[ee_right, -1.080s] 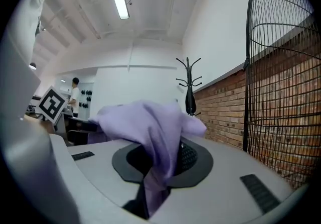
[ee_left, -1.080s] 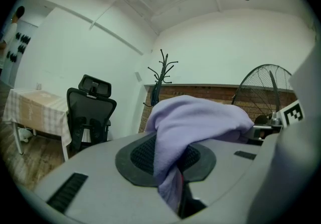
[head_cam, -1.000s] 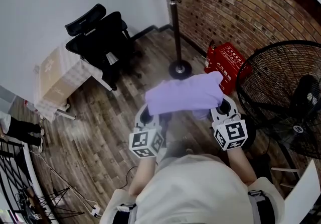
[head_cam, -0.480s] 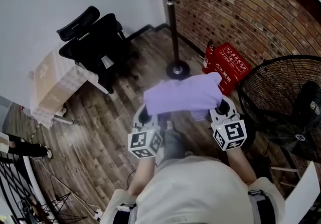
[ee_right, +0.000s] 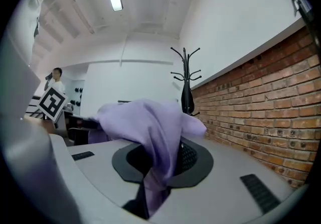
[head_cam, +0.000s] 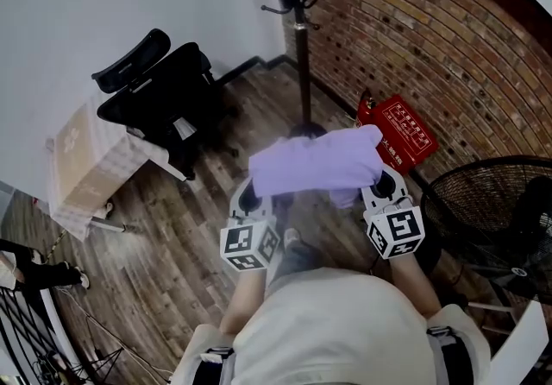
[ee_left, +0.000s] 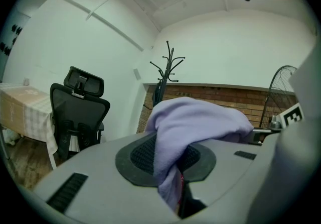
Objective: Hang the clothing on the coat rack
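A lilac garment (head_cam: 316, 160) hangs stretched between my two grippers in front of the person's chest. My left gripper (head_cam: 255, 198) is shut on its left end, where the cloth (ee_left: 193, 127) bunches between the jaws. My right gripper (head_cam: 379, 183) is shut on the right end, with the lilac cloth (ee_right: 150, 137) folding down between its jaws. The dark coat rack (head_cam: 301, 47) stands ahead by the brick wall, with a dark item on its top. The rack (ee_left: 167, 70) also shows in the left gripper view, and the rack (ee_right: 186, 80) in the right gripper view.
A black office chair (head_cam: 164, 94) stands to the left of the rack. Further left is a table with a pale cloth (head_cam: 82, 163). A red fire-extinguisher box (head_cam: 404, 135) leans on the brick wall. At the right stands a large black floor fan (head_cam: 496, 211). The floor is wood planks.
The rack, chair and red box have shifted a little in the head view. Both grippers keep the same hold on the garment in front of the body.
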`<move>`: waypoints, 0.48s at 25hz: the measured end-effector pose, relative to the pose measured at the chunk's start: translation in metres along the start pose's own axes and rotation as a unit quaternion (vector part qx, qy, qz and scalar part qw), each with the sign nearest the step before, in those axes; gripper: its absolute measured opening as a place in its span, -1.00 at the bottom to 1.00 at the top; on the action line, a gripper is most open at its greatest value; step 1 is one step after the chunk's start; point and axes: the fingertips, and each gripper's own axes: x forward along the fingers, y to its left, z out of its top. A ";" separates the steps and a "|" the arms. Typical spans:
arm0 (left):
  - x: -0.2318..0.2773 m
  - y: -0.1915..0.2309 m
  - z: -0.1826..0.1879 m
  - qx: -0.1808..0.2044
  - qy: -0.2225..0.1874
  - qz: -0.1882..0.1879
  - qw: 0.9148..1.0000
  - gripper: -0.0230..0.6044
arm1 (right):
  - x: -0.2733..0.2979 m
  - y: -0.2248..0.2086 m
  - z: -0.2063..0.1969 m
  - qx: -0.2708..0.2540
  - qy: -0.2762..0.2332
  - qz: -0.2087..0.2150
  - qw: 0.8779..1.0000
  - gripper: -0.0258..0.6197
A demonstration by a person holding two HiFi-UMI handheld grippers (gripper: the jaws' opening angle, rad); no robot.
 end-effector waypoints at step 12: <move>0.089 0.060 0.040 0.001 0.003 -0.030 1.000 -0.74 | 0.102 -0.010 0.022 -0.004 -0.005 -0.028 1.000 -0.75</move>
